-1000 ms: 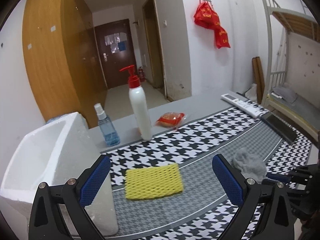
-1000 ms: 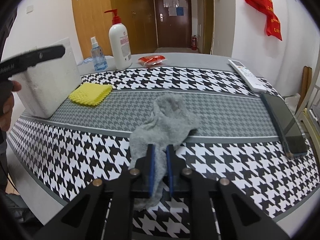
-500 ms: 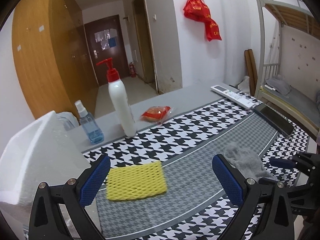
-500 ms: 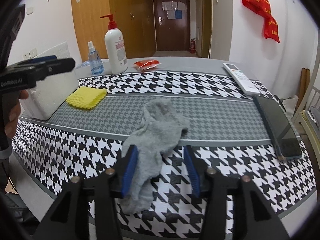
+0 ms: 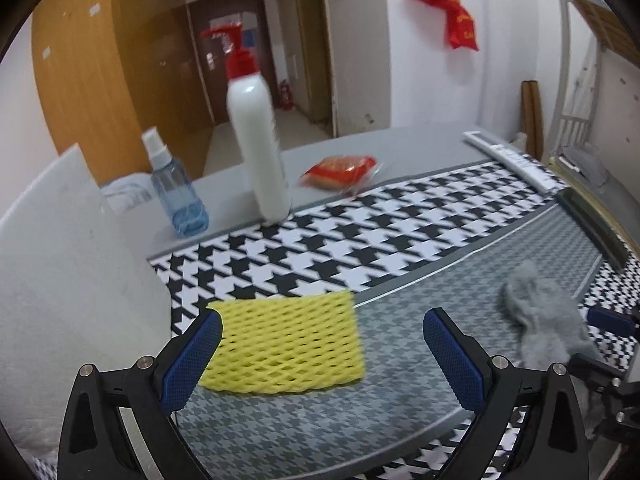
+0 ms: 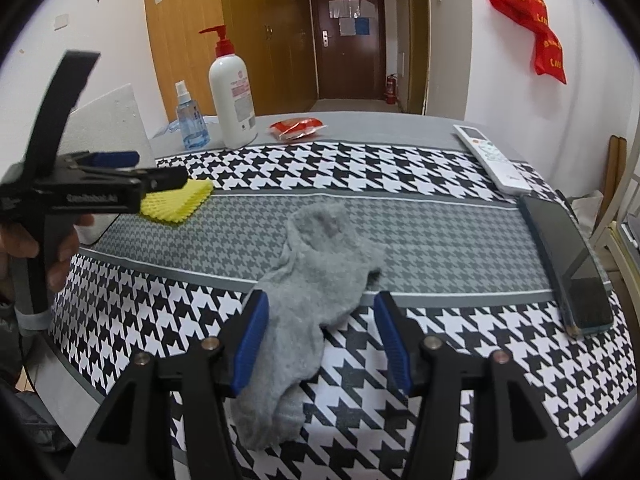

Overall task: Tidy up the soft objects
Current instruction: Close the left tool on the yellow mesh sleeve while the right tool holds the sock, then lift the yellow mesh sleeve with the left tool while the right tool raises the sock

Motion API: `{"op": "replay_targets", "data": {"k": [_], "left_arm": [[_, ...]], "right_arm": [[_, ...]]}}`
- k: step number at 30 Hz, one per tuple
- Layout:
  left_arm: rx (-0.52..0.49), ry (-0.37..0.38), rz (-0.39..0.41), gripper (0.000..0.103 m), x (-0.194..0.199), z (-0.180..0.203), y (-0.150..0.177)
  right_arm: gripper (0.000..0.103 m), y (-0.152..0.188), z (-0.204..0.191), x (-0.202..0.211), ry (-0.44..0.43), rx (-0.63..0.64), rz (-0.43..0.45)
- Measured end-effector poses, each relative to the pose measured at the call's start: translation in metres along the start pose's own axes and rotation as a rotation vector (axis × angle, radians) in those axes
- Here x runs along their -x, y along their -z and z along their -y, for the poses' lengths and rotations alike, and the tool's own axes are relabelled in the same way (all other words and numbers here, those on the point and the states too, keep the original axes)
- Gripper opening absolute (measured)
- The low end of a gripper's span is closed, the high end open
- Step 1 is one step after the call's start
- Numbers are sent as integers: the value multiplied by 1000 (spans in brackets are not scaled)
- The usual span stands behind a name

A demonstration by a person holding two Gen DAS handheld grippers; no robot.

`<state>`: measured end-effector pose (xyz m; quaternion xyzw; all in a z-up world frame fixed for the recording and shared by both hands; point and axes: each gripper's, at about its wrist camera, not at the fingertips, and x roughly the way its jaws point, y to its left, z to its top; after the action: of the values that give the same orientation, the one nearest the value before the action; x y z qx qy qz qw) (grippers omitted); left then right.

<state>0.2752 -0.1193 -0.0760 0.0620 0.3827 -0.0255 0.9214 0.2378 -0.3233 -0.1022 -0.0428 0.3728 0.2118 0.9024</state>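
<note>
Sock let go, left gripper parked over the yellow foam net

Left wrist view: the left gripper [image 5: 322, 354] has its jaws spread wide with nothing pinched. The yellow foam net [image 5: 288, 344] lies flat on the houndstooth table mat [image 5: 360, 236] between the blue pads [image 5: 194, 360], nearer the left one, right beside the white foam box [image 5: 68, 280]. Behind it stand a blue spray bottle [image 5: 178, 196] and a white pump bottle [image 5: 256, 148], with a red snack packet [image 5: 342, 168] nearby. The grey sock [image 5: 540, 320] is off to the right.

Right wrist view: the right gripper [image 6: 322, 340] has just been opening its jaws. The sock [image 6: 312, 292] lies loose on the mat between the pads, not squeezed. A remote [image 6: 490, 158] and a phone [image 6: 566, 264] lie along the right edge. A hand [image 6: 36, 248] holds the left gripper [image 6: 132, 172] above the foam net [image 6: 180, 204].
</note>
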Motion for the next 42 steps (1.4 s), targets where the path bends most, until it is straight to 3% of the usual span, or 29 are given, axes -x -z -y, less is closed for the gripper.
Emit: {"op": "replay_targets", "data": {"k": [7, 13, 16, 19, 31, 38, 42], "left_arm": [[16, -31, -40, 100, -21, -7, 3], [42, -22, -78, 92, -34, -14, 7], [43, -27, -79, 90, -37, -15, 8], [50, -22, -109, 85, -46, -18, 10], [59, -11, -106, 78, -47, -20, 10], [62, -40, -88, 47, -41, -25, 11], [64, -49, -80, 33, -38, -29, 13]], "right_arm": [[62, -4, -2, -5, -11, 18, -11], [63, -8, -4, -7, -16, 33, -19], [70, -11, -5, -9, -6, 49, -24], [71, -12, -8, -12, -28, 63, -28], [71, -10, -14, -33, -11, 106, -108], [67, -10, -16, -34, 1, 99, -119], [44, -10, -19, -30, -6, 100, -123]]}}
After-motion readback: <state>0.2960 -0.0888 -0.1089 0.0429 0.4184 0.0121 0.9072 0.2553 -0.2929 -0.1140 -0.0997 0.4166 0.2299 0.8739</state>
